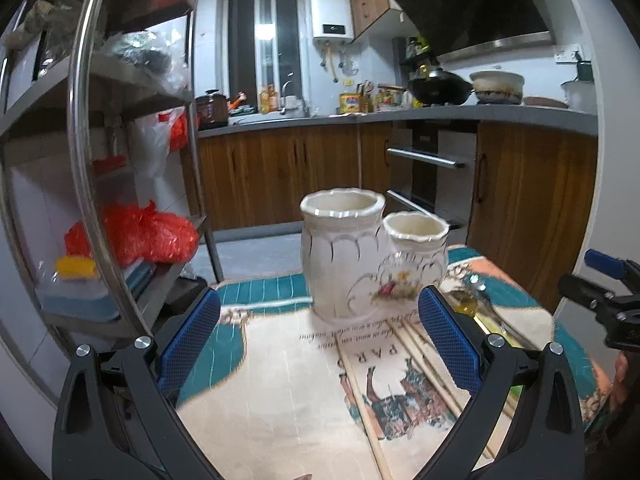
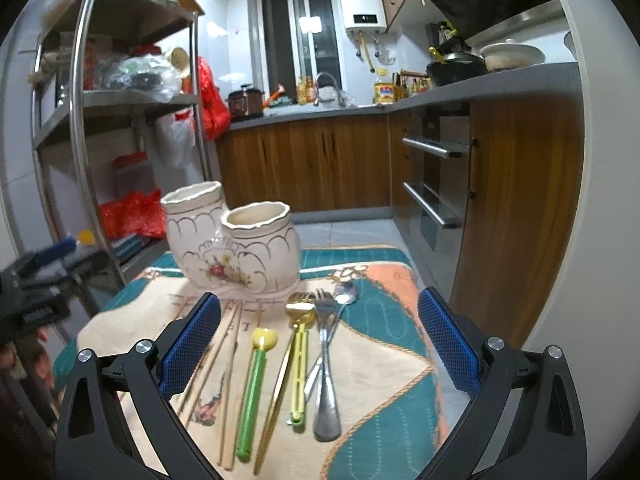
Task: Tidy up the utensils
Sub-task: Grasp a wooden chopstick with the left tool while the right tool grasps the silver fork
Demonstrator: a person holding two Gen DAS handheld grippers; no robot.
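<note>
A glazed cream ceramic double-pot utensil holder — two scalloped-rim cups, one taller, joined at the side, with gilt arcs and a painted floral spray — stands upright and empty on a printed cloth mat of beige, teal and peach that covers the counter. In front of it, in the right wrist view, the utensils lie in a row, heads towards the holder: pale wooden chopsticks; a green plastic-handled spoon with a yellow bowl; a polished gold metal spoon; a yellow-green slotted plastic handle; a stainless steel fork, crossed over a stainless steel spoon. The right tool hangs above this row, its blue mesh-textured pads spread wide, gripping nothing. The left tool faces the holder from the other side, pads likewise spread wide and empty; the chopsticks run beneath it. Behind stand a tubular steel shelf rack and wood-grain cabinets.
</note>
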